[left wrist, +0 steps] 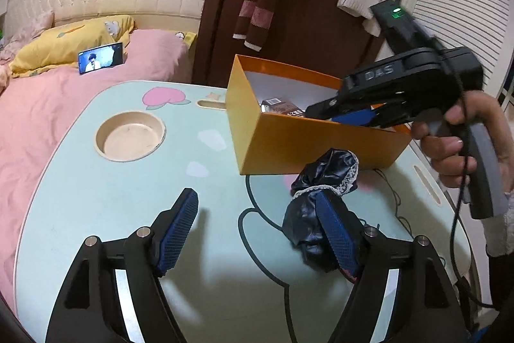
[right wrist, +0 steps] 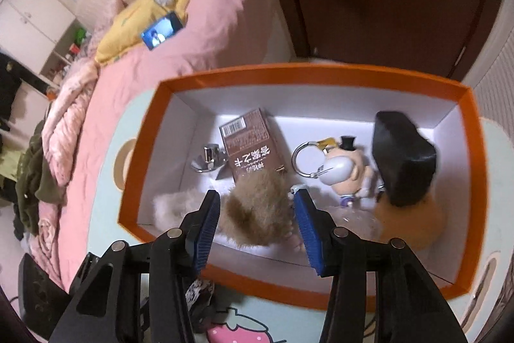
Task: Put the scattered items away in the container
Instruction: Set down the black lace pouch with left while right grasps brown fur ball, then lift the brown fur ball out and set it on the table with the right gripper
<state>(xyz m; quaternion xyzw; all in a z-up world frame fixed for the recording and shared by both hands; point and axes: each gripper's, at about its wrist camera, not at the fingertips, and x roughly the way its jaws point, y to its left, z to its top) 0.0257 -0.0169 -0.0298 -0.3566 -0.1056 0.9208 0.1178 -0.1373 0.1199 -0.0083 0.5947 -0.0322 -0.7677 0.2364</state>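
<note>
The left gripper [left wrist: 257,233] is held low over the table [left wrist: 96,201], angled moderately downward toward the orange box [left wrist: 308,143]. Its jaws stand wide apart with nothing clamped between them. The black satin cloth with white lace trim [left wrist: 318,204] lies on the table beside the outer face of one blue pad and extends up to the box's near wall; whether the pad touches it cannot be determined.

The right gripper [right wrist: 257,224] is held by a hand [left wrist: 462,147] wrapped around its grey handle and is pitched steeply down over the box interior. Its jaws are partly open. The brown furry item [right wrist: 257,204] sits between the pads, and both pads appear clear of the fur, so no grip is confirmed.

The box [right wrist: 321,76] is rectangular, orange outside and white inside, and rests on the far right part of the table. Contents, as seen from the right wrist view:
- a brown carton with a barcode [right wrist: 250,143], lying flat near the centre;
- a small silver metal piece [right wrist: 208,158], left of the carton;
- a figurine keychain with a metal ring [right wrist: 340,166], right of the carton;
- a black block-shaped object [right wrist: 401,153], tilted at the right end;
- pale fluffy material [right wrist: 173,208] along the near wall, beside the brown furry item.

The only item visible outside the box is the satin cloth.
</note>
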